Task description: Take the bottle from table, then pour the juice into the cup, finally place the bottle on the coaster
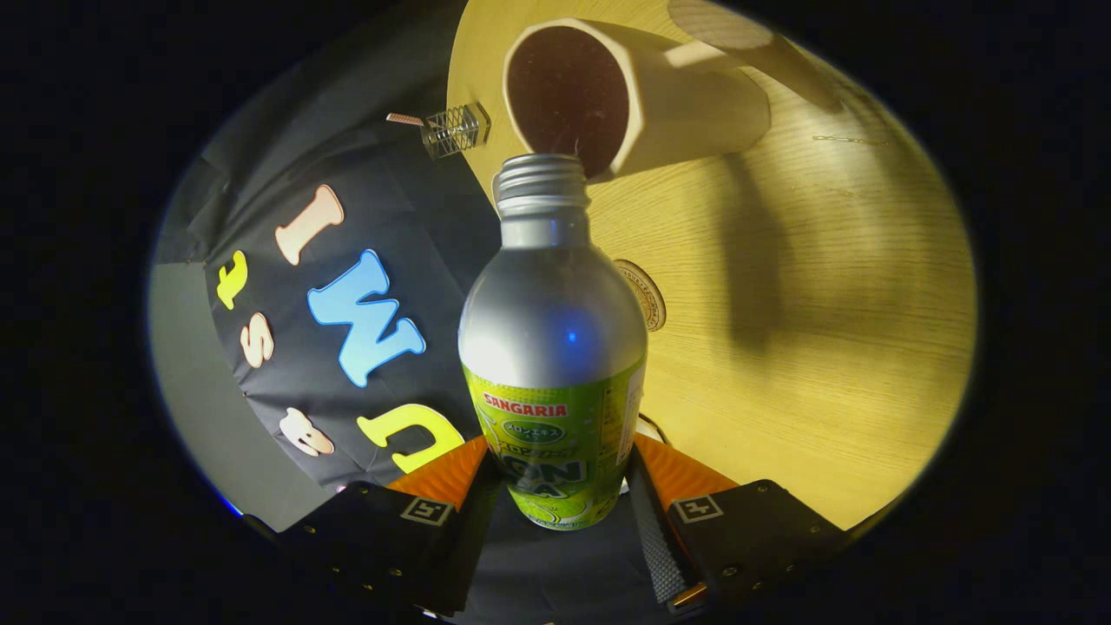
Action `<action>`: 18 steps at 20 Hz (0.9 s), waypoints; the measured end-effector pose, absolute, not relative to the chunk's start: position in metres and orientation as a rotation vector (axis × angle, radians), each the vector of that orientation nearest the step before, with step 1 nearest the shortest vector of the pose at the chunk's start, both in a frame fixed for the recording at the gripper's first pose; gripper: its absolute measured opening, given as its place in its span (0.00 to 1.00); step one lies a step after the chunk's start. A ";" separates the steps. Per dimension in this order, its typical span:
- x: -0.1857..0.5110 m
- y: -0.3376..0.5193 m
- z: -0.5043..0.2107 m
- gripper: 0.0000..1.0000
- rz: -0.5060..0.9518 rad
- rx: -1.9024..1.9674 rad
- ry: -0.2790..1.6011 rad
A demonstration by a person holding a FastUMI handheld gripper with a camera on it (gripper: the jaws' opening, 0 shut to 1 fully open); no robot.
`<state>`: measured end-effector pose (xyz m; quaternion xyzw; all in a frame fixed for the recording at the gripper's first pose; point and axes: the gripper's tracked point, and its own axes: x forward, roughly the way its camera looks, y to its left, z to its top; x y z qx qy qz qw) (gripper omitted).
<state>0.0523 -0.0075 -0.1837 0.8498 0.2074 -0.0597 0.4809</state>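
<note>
My gripper [555, 473] is shut on the silver bottle [554, 330], both fingers pressing its green-labelled lower part. The bottle is uncapped and held tipped, its threaded mouth [542, 174] right at the rim of the cream cup [634, 95]. The cup has a dark inside and stands on the wooden table [807, 330] just beyond the bottle's mouth. A round coaster [647, 295] lies on the table beside the bottle's shoulder, mostly hidden behind it. No stream of juice can be made out.
A small wire-framed object [451, 130] sits at the table's edge near the cup. The cup casts a long shadow across the wood. The booth's black cloth wall [286, 365] runs along the table's far side from the coaster.
</note>
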 end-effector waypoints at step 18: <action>0.066 -0.015 -0.160 0.77 -0.146 2.257 0.496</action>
